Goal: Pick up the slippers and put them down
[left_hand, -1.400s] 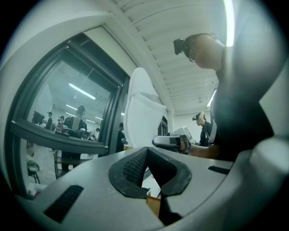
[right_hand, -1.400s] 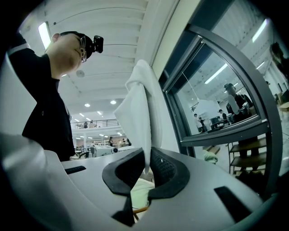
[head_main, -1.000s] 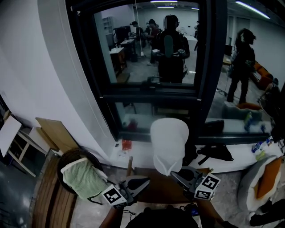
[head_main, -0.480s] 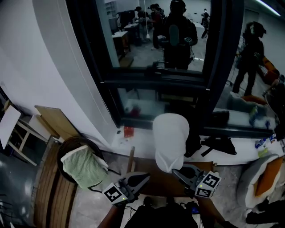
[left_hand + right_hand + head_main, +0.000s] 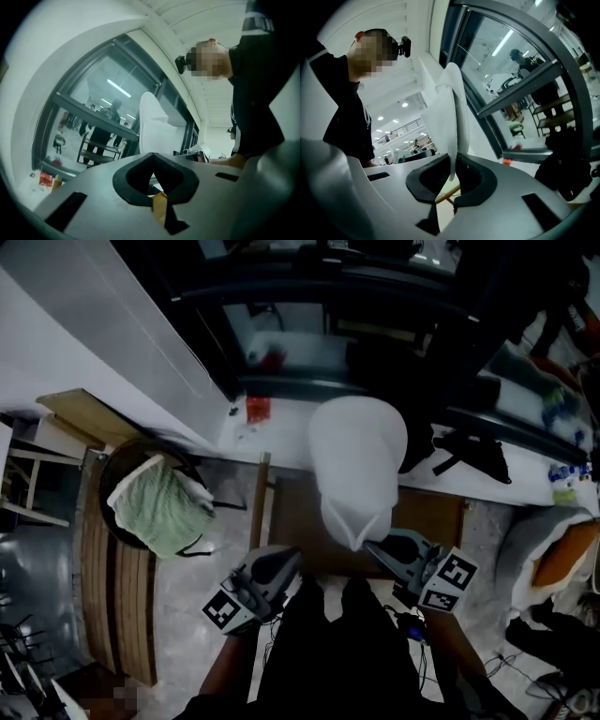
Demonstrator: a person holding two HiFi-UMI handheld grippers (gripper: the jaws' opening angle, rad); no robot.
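A white slipper (image 5: 356, 460) hangs toe-up in front of me, pinched at its lower edge by my right gripper (image 5: 367, 545), which is shut on it. In the right gripper view the slipper (image 5: 451, 117) rises as a thin white sheet from between the black pads (image 5: 425, 180). My left gripper (image 5: 294, 555) sits to the slipper's left, apart from it, its jaws shut with nothing between them. The left gripper view shows the same slipper (image 5: 157, 124) beyond the left gripper (image 5: 152, 157). No second slipper is in view.
A brown wooden board (image 5: 300, 517) lies on the floor below the slipper. A green towel (image 5: 159, 502) drapes over a dark round seat at left, beside wooden slats (image 5: 112, 587). A black bag (image 5: 473, 451) lies on the white ledge. An orange cushion (image 5: 562, 554) is at right.
Both grippers have sunk, and the slipper has come down with the right one, still gripped. The head view has tipped down, showing more floor and less window.
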